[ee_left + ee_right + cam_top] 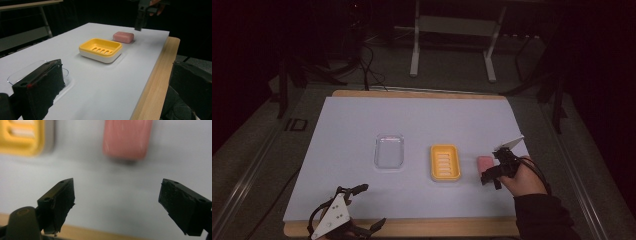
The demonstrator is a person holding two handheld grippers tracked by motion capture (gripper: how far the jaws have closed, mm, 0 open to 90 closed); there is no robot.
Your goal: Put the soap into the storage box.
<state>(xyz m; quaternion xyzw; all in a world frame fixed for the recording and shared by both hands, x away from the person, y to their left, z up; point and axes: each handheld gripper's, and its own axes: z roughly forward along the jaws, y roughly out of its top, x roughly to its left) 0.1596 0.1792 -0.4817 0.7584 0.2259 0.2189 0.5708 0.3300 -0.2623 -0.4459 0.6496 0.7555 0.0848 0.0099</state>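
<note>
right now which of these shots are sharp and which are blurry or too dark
High view: dim, the room behind nearly black, but the white mat is evenly lit and the clear tray, yellow dish and soap read fine. Left gripper view: dish and soap fairly sharp, near fingers soft. Right gripper view: fingers crisp, soap and dish beyond them blurred.

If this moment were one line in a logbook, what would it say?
right gripper: open, jaws short of pink soap | left gripper: open, idle at near edge | yellow soap dish: empty | clear lid: on table
</note>
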